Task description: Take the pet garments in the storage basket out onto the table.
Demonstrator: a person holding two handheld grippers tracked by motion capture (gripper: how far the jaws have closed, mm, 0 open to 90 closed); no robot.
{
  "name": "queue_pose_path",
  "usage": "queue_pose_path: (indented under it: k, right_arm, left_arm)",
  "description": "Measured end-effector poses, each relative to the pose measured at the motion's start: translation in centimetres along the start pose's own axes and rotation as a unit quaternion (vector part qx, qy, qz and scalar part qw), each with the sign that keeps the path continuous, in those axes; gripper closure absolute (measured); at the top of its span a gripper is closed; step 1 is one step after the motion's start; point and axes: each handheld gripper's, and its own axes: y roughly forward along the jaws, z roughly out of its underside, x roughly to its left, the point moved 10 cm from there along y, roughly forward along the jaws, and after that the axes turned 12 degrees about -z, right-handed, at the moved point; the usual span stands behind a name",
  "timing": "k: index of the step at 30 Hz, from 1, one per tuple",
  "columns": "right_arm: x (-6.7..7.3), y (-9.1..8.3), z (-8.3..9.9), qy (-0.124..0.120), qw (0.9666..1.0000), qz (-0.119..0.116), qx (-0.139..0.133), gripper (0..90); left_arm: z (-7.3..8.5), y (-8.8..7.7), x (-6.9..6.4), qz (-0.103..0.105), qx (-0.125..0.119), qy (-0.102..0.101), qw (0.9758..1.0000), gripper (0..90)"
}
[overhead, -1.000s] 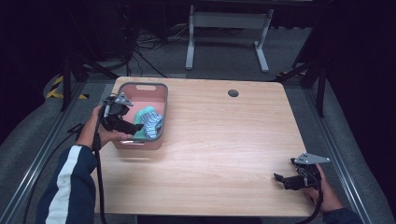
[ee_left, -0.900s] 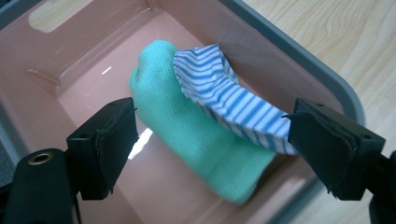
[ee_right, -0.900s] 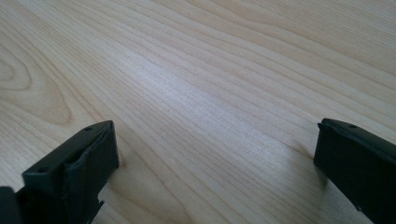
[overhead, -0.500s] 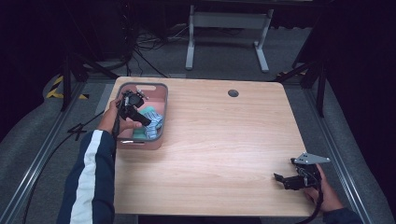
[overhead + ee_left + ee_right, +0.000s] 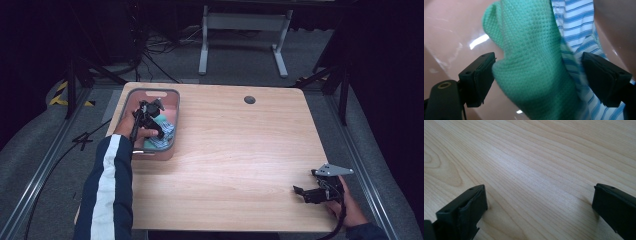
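The left tool (image 5: 156, 119) is reaching down into the pink bin (image 5: 170, 95) at the far left of the table (image 5: 240, 150), its jaws standing wide with a green knitted cloth (image 5: 531, 62) bulging up between them. One pad is sitting just beside the green fold; whether it is pressing on it cannot be told. The other pad is lying against a blue-and-white striped cloth (image 5: 576, 32) beside the green one. Both cloths are lying inside the bin, with its glossy pink wall rising close behind them.

The right tool (image 5: 307, 192) is resting at the near right corner of the table, its jaws spread wide over bare wood and gripping nothing.

The light wooden table is lying open between the two tools, with a small dark round hole (image 5: 249, 100) near its far edge. Grey carpet (image 5: 240, 55) is surrounding the table, cables are trailing across it on the far left, and a white metal frame (image 5: 240, 30) is standing beyond the far edge in a dark room.
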Motion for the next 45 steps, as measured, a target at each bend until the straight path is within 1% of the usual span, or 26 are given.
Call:
queue_pose_path:
  k: [1, 2, 5, 6, 7, 8, 9, 10, 12, 13, 14, 15, 18, 19, 20, 23, 26, 28, 30, 31, 32, 33, 37, 42, 44, 45]
  right_arm:
    - [0.0, 0.0, 0.0, 0.0, 1.0, 0.0, 0.0, 0.2]
    - [0.0, 0.0, 0.0, 0.0, 1.0, 0.0, 0.0, 0.2]
    - [0.0, 0.0, 0.0, 0.0, 1.0, 0.0, 0.0, 0.2]
    - [0.0, 0.0, 0.0, 0.0, 1.0, 0.0, 0.0, 0.2]
    - [0.0, 0.0, 0.0, 0.0, 1.0, 0.0, 0.0, 0.2]
    - [0.0, 0.0, 0.0, 0.0, 1.0, 0.0, 0.0, 0.2]
    - [0.0, 0.0, 0.0, 0.0, 1.0, 0.0, 0.0, 0.2]
    - [0.0, 0.0, 0.0, 0.0, 1.0, 0.0, 0.0, 0.2]
    - [0.0, 0.0, 0.0, 0.0, 1.0, 0.0, 0.0, 0.2]
    - [0.0, 0.0, 0.0, 0.0, 1.0, 0.0, 0.0, 0.2]
    - [0.0, 0.0, 0.0, 0.0, 1.0, 0.0, 0.0, 0.2]
    - [0.0, 0.0, 0.0, 0.0, 1.0, 0.0, 0.0, 0.2]
    - [0.0, 0.0, 0.0, 0.0, 1.0, 0.0, 0.0, 0.2]
    - [0.0, 0.0, 0.0, 0.0, 1.0, 0.0, 0.0, 0.2]
    - [0.0, 0.0, 0.0, 0.0, 1.0, 0.0, 0.0, 0.2]
    - [0.0, 0.0, 0.0, 0.0, 1.0, 0.0, 0.0, 0.2]
    - [0.0, 0.0, 0.0, 0.0, 1.0, 0.0, 0.0, 0.2]
    - [0.0, 0.0, 0.0, -0.002, 1.0, 0.0, 0.001, 0.2]
    - [0.0, 0.0, 0.0, 0.0, 1.0, 0.0, 0.0, 0.2]
    - [0.0, 0.0, 0.0, 0.0, 1.0, 0.0, 0.0, 0.2]
    - [0.0, 0.0, 0.0, 0.0, 1.0, 0.0, 0.0, 0.2]
    - [0.0, 0.0, 0.0, 0.0, 1.0, 0.0, 0.0, 0.2]
    - [0.0, 0.0, 0.0, 0.0, 1.0, 0.0, 0.0, 0.2]
    - [0.0, 0.0, 0.0, 0.0, 1.0, 0.0, 0.0, 0.2]
    - [0.0, 0.0, 0.0, 0.0, 1.0, 0.0, 0.0, 0.2]
    - [0.0, 0.0, 0.0, 0.0, 1.0, 0.0, 0.0, 0.2]
  left_arm:
    - [0.0, 0.1, -0.2, 0.003, -0.002, -0.004, 1.0, 15.2]
    - [0.0, 0.2, -0.1, 0.003, -0.002, -0.001, 1.0, 15.4]
    - [0.2, 0.4, -0.3, 0.015, 0.003, -0.004, 0.9999, 19.5]
    - [0.2, 0.4, -0.5, 0.03, 0.003, -0.01, 0.9995, 22.7]
    - [0.2, 0.4, -0.6, 0.037, 0.001, -0.016, 0.9992, 25.5]
    - [0.3, 0.4, -0.6, 0.043, 0.001, -0.016, 0.9989, 27.1]
    - [0.3, 0.3, -0.7, 0.054, -0.002, -0.015, 0.9984, 30.8]
    - [0.4, 0.2, -0.9, 0.059, -0.001, -0.02, 0.998, 35.0]
    - [0.3, 0.0, -1.1, 0.066, -0.007, -0.005, 0.9978, 44.1]
    - [0.3, -0.1, -1.3, 0.068, -0.009, -0.004, 0.9977, 48.9]
    - [0.2, -0.2, -1.4, 0.069, -0.008, -0.003, 0.9976, 51.3]
    - [0.3, -0.3, -1.5, 0.069, -0.004, 0.007, 0.9976, 55.7]
    - [0.1, -0.5, -1.5, 0.057, -0.008, 0.019, 0.9982, 66.0]
    - [0.0, -0.6, -1.3, 0.043, -0.008, 0.025, 0.9987, 68.8]
    - [0.0, -0.7, -1.1, 0.033, -0.009, 0.026, 0.9991, 70.7]
    - [-0.1, -1.3, -0.6, 0.006, -0.018, 0.019, 0.9996, 74.4]
    - [-0.1, -2.2, 0.0, -0.011, -0.037, 0.016, 0.9991, 75.9]
    - [-0.1, -2.9, 0.1, -0.006, -0.049, 0.009, 0.9987, 76.3]
    - [-0.1, -3.8, 0.5, -0.013, -0.064, 0.004, 0.9978, 76.6]
    - [-0.1, -4.2, 0.6, -0.01, -0.072, -0.002, 0.9974, 76.6]
    - [-0.1, -4.6, 0.8, -0.014, -0.081, -0.002, 0.9966, 76.7]
    - [0.0, -5.1, 1.0, -0.018, -0.087, -0.007, 0.996, 76.8]
    - [0.1, -6.8, 1.2, -0.022, -0.122, -0.018, 0.9922, 76.9]
    - [0.4, -9.0, 1.3, -0.022, -0.151, -0.016, 0.9881, 77.0]
    - [0.4, -9.7, 1.4, -0.027, -0.16, -0.015, 0.9867, 77.1]
    - [0.5, -10.2, 1.2, -0.024, -0.163, -0.015, 0.9862, 77.0]
